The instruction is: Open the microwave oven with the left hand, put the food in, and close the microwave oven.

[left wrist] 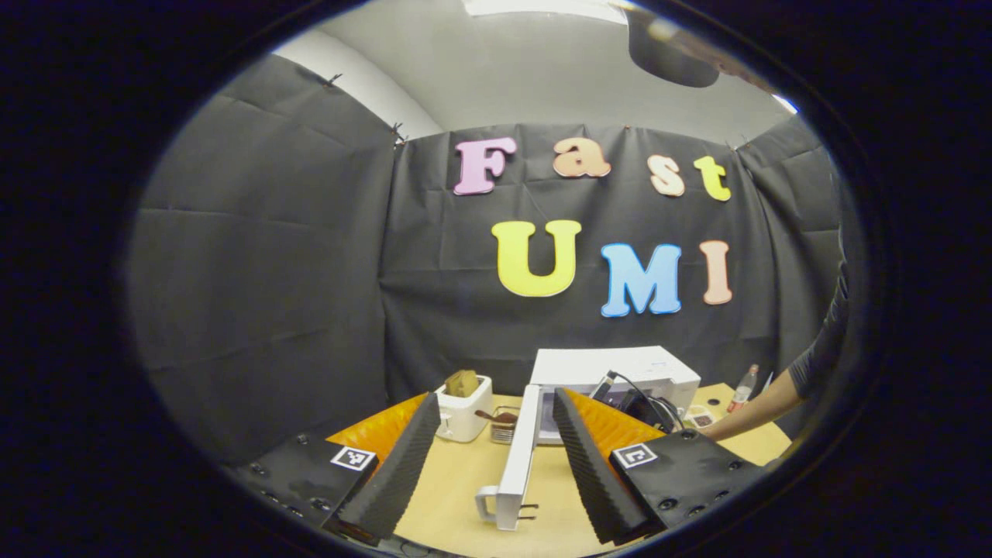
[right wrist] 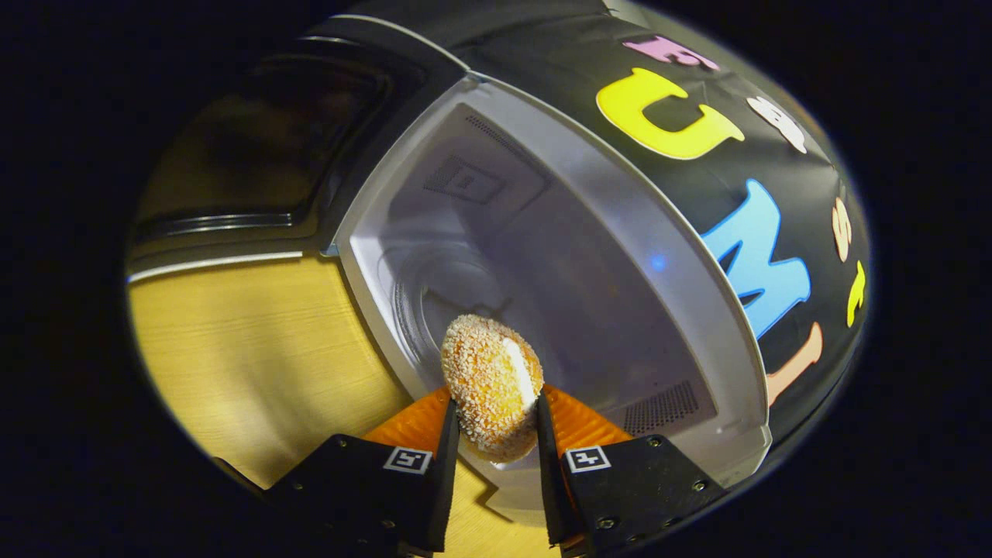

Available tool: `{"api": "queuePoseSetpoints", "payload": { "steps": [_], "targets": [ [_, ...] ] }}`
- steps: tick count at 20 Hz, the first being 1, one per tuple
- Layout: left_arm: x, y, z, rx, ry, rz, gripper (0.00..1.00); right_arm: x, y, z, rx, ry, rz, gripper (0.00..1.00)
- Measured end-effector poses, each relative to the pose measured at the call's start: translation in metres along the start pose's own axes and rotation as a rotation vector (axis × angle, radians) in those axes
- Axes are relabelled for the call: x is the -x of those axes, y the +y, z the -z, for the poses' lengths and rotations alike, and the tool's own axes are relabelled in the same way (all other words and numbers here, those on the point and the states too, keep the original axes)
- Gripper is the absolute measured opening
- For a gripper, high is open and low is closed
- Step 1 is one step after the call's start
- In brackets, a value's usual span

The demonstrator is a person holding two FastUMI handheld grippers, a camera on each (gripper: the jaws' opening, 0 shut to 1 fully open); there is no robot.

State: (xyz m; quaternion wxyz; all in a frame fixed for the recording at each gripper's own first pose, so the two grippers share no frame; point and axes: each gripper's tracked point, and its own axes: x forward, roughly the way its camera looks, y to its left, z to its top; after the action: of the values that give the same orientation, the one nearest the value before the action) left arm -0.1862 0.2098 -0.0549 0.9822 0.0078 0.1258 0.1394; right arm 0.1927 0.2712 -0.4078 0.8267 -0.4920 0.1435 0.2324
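Food held at the mouth of the opened microwave oven.

The right tool [right wrist: 494, 434] gripped the crumb-coated food [right wrist: 493, 385] between both fingers, holding it just in front of the microwave oven [right wrist: 542, 256], whose cavity lay open so the food could go straight onto the turntable. The left tool [left wrist: 488, 457] hung back over the table [left wrist: 457, 496] with its fingers spread and nothing between them, apparently clear of the swung-out door [left wrist: 518, 457] and placed to push it shut afterwards. A toaster [left wrist: 463, 408] stood beside the oven.
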Motion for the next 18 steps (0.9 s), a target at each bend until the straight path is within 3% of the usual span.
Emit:
{"api": "queuePoseSetpoints", "payload": {
  "steps": [5,10,11,12,13,16,18],
  "targets": [
    [0.014,0.009,0.005,-0.010,0.030,-0.066,0.96,-0.037,-0.006,-0.016,0.154,-0.018,0.056,0.48],
    [0.018,0.009,0.011,-0.014,0.052,-0.098,0.97,-0.067,-0.008,-0.024,0.234,-0.005,0.059,0.48],
    [0.018,0.008,0.012,-0.015,0.055,-0.100,0.97,-0.067,-0.007,-0.025,0.255,-0.003,0.056,0.55],
    [0.018,0.007,0.012,-0.016,0.054,-0.099,0.95,-0.066,-0.009,-0.028,0.260,-0.020,0.060,0.70],
    [0.016,0.005,0.010,-0.016,0.050,-0.094,0.94,-0.063,-0.010,-0.028,0.247,-0.030,0.052,0.72],
    [0.007,0.000,0.007,-0.015,0.038,-0.074,0.95,-0.046,-0.007,-0.030,0.208,-0.047,-0.010,0.95],
    [0.001,-0.008,0.006,-0.010,0.026,-0.049,0.95,-0.031,0.001,-0.026,0.175,-0.050,-0.051,0.96]
  ]
}}
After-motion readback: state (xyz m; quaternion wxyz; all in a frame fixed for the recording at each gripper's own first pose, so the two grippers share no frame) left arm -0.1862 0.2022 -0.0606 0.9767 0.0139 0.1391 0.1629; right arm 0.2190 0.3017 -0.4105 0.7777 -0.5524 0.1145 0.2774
